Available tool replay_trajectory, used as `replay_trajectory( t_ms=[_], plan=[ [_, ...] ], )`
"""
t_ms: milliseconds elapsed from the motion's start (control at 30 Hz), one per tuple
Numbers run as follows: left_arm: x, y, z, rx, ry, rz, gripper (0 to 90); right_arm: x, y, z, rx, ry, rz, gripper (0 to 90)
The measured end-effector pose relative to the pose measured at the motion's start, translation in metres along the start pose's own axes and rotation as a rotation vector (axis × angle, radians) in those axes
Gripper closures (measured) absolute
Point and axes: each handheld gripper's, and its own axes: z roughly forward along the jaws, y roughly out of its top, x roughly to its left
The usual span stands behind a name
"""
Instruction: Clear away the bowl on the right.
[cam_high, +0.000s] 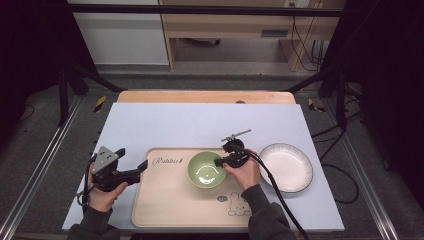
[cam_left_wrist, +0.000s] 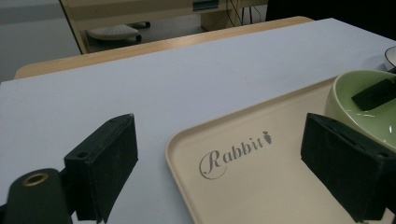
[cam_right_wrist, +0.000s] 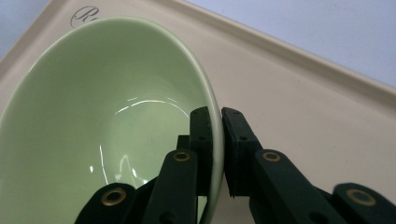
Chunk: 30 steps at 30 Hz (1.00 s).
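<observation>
- Pale blue-grey sheet covers the tabletop (cam_high: 165, 120); a wooden edge shows along its far side, upper centre of the high view. Dark floor and black frame bars lie around it, with pale wooden furniture at the top of the frame.
- Beige tray (cam_high: 165, 200) sits at lower centre of the high view, printed "Rabbit" at its upper left corner and a rabbit outline at its lower right.
- Green bowl (cam_high: 206, 170) stands on the tray, right of centre and toward the far edge. Inside is glossy, with light reflections.
- Right gripper (cam_high: 220, 162) is at the bowl's right rim, held by the right hand (cam_high: 245, 174). In the right gripper view the fingers (cam_right_wrist: 238, 140) are closed on the bowl's rim (cam_right_wrist: 212, 112), one pad inside the bowl and one outside, both pressed to the wall.
- The left gripper view shows the same inner finger lying across the bowl's inside at the right edge of the frame.
- Left gripper (cam_high: 142, 167) is at lower left of the high view, held by the left hand (cam_high: 102, 192), pointing toward the tray's left edge. Its fingers (cam_left_wrist: 105, 163) stand wide apart and hold nothing; the tray's corner lies between them in the left gripper view.
- White plate (cam_high: 286, 167) with a dark rim lies on the sheet just right of the tray, off it.
</observation>
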Motion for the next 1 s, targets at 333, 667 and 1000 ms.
replay_trajectory(
  t_ms=[333,667,1000],
  plan=[
    [0.0,0.0,0.0,0.001,-0.001,0.0,10.7,-0.0038,-0.001,0.004,0.004,-0.008,-0.019,84.0],
    [0.0002,-0.0001,-0.0004,0.0,-0.001,0.0,10.7,-0.0035,-0.0016,0.0051,-0.008,-0.019,-0.045,79.4],
    [0.001,0.0006,-0.0019,-0.009,0.001,-0.005,10.6,0.0007,-0.0025,-0.0017,-0.081,-0.103,-0.101,53.2]
  ],
)
